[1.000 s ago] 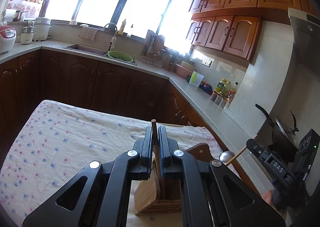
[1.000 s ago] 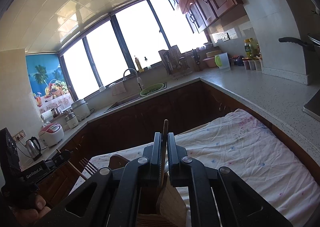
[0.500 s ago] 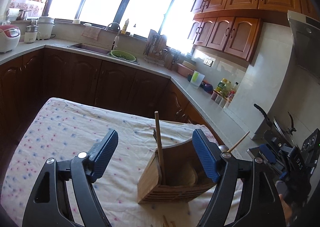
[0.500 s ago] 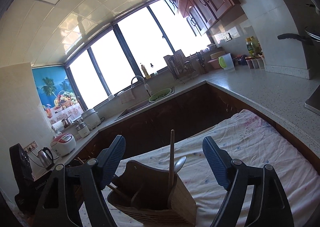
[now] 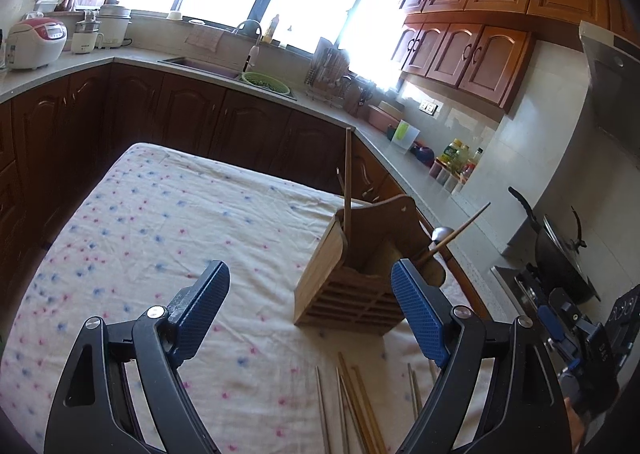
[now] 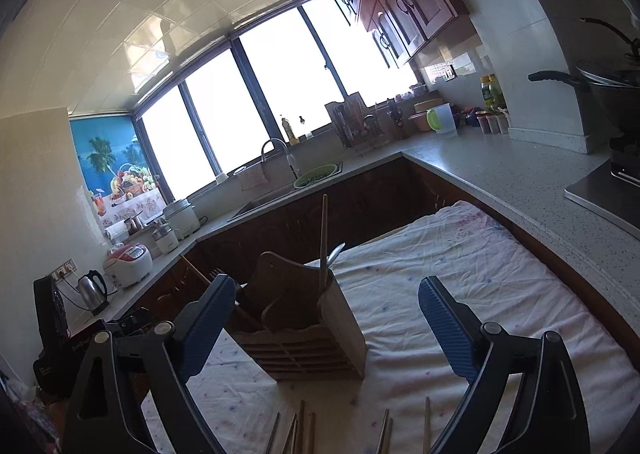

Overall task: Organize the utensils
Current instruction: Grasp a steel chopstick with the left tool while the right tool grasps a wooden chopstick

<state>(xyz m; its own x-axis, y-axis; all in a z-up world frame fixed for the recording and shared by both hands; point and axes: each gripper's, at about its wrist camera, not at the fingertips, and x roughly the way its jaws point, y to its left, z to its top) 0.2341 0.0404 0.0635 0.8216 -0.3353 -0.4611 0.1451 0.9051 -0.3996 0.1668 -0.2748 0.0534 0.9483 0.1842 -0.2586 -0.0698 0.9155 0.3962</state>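
A wooden utensil holder (image 5: 352,286) stands on the flower-print cloth (image 5: 160,238). It also shows in the right wrist view (image 6: 308,334). Chopsticks (image 5: 347,181), a fork and a spoon (image 5: 440,233) stand in it. In the right wrist view a chopstick (image 6: 322,238) stands upright in it. Several loose chopsticks (image 5: 352,402) lie on the cloth in front of the holder, and they also show in the right wrist view (image 6: 300,434). My left gripper (image 5: 310,314) is open and empty, just in front of the holder. My right gripper (image 6: 326,322) is open and empty, in front of the holder; its body (image 5: 580,334) shows at the left view's right edge.
The table sits inside an L-shaped kitchen counter (image 5: 404,169) with dark cabinets. A sink with a green colander (image 5: 266,79), a dish rack (image 6: 356,125), bottles (image 5: 456,157) and a wok on the stove (image 5: 560,254) stand around it. Rice cookers (image 6: 128,258) and a kettle stand on the left.
Both grippers were shut on chopsticks standing in the holder a second ago. They opened, let the chopsticks go and drew back, so the loose chopsticks on the cloth came into view.
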